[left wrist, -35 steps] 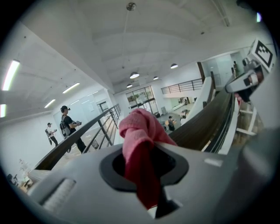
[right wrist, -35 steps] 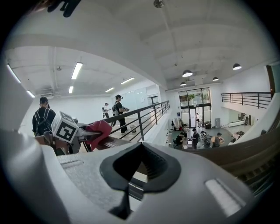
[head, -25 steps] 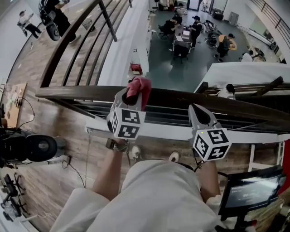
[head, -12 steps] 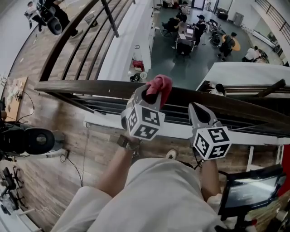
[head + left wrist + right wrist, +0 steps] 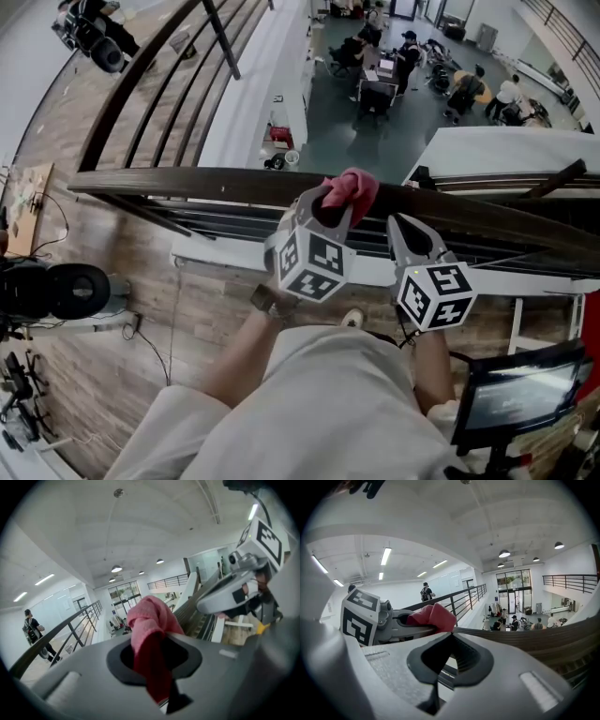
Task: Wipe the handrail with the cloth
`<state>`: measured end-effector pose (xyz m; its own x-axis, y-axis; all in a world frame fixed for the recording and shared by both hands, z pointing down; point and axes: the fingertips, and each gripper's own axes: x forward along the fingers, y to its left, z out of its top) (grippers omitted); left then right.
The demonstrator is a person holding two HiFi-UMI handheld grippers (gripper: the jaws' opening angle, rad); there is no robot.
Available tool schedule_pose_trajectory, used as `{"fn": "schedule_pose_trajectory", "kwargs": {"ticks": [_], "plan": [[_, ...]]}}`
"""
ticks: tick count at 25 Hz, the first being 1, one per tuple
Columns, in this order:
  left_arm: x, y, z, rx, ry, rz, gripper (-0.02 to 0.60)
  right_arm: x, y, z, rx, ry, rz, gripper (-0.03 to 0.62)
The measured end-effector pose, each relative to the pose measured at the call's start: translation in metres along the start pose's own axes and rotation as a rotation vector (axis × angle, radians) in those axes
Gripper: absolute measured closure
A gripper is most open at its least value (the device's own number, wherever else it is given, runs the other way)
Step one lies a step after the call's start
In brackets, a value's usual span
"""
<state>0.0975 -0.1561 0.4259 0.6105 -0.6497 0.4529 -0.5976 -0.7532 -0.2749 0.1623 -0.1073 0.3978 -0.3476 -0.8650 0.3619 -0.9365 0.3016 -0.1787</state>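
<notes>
Two tools reach over the dark wooden handrail (image 5: 187, 184) of a balcony. The left tool (image 5: 328, 199) has its jaws clamped on a pink cloth (image 5: 352, 187), which bunches out past the tips and lies against the top of the handrail near its middle. The right tool (image 5: 406, 226) sits just beside it, jaws closed together with nothing between them, its tips over the handrail; whether they touch the wood I cannot tell. Under the handrail run thin metal bars (image 5: 234, 220), and far below, people sit around desks (image 5: 380, 89) on the lower floor.
</notes>
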Motion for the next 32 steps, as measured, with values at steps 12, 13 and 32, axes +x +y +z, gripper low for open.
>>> {"fn": "schedule_pose_trajectory", "kwargs": {"ticks": [12,13,32], "plan": [[-0.008,-0.032,-0.05,0.061,0.069,-0.116,0.499,0.011,0.014,-0.006,0.021,0.01,-0.029,0.591],[-0.007,-0.026,-0.063,0.049,0.083,-0.11,0.499,0.013,0.017,-0.007,0.024,0.01,-0.029,0.591],[-0.029,0.04,-0.094,-0.441,-0.049,-0.109,0.502,0.035,0.056,-0.013,0.014,0.041,-0.038,0.591]]}}
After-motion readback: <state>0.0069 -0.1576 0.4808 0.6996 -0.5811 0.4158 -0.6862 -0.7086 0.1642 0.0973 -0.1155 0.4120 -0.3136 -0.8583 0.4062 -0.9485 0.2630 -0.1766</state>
